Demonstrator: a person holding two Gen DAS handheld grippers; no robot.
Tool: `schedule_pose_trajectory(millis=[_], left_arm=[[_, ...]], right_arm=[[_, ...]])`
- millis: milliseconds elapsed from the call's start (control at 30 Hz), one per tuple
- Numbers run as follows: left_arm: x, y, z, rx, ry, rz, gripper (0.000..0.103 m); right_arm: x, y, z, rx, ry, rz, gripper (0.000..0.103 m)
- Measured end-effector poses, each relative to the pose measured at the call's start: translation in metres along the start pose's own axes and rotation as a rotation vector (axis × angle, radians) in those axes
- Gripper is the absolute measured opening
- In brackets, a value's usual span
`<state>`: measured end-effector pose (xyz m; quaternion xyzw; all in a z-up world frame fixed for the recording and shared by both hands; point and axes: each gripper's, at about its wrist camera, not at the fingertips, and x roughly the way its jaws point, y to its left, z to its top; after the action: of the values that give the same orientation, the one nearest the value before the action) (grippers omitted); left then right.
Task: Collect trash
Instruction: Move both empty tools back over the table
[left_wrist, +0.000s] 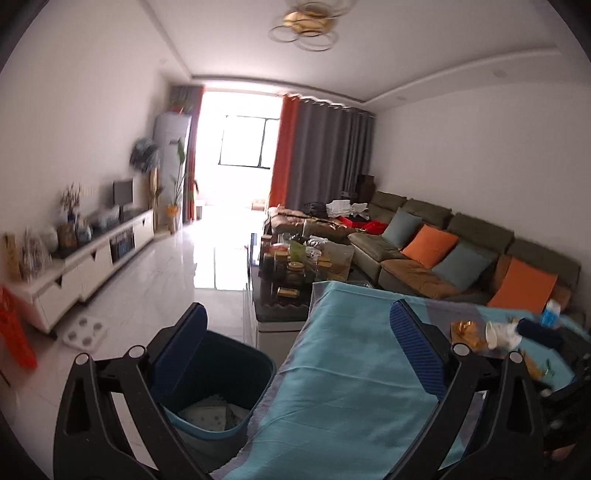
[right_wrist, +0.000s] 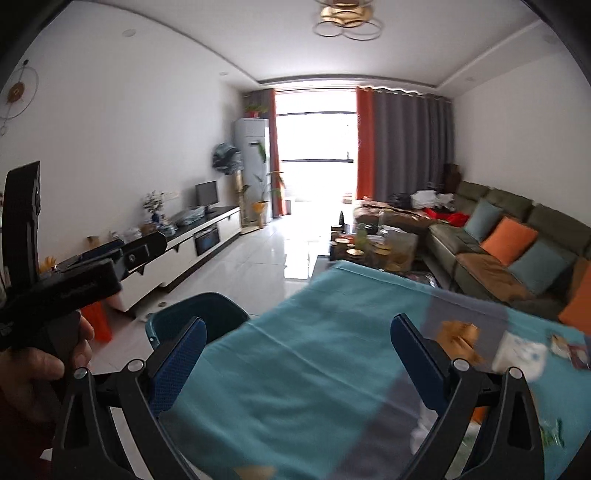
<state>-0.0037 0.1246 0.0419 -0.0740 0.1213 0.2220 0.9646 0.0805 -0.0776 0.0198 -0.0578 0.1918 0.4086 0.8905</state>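
Observation:
A dark blue trash bin stands on the floor at the left edge of a table with a teal cloth; some paper lies in its bottom. It also shows in the right wrist view. Trash lies at the table's right end: a golden wrapper, crumpled white paper and a blue-labelled bottle. In the right wrist view the golden wrapper and a white tissue pack show blurred. My left gripper is open and empty over the table's left edge. My right gripper is open and empty above the cloth.
A cluttered glass coffee table stands beyond the teal table. A green sofa with orange and blue cushions runs along the right wall. A white TV cabinet lines the left wall. A white tray lies on the tiled floor.

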Motion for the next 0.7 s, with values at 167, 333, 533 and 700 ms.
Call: schedule_pose_trajectory(millis=[167, 333, 533, 700], left_arm=[[-0.01, -0.036, -0.003, 0.038, -0.022, -0.077, 0.098], [-0.015, -0.073, -0.017, 0.079, 0.014, -0.191, 0.098], [-0.018, -0.107, -0.028, 0.106, 0.056, -0.313, 0.098], [-0.013, -0.122, -0.034, 0.115, 0.086, -0.36, 0.098]], right_arm=[[-0.031, -0.024, -0.018, 0.053, -0.032, -0.096, 0.096], [-0.064, -0.036, -0.039, 0.089, -0.083, -0.207, 0.096], [-0.092, -0.052, -0.062, 0.127, -0.093, -0.318, 0.096], [-0.106, -0.071, -0.08, 0.182, -0.08, -0.384, 0.096]])
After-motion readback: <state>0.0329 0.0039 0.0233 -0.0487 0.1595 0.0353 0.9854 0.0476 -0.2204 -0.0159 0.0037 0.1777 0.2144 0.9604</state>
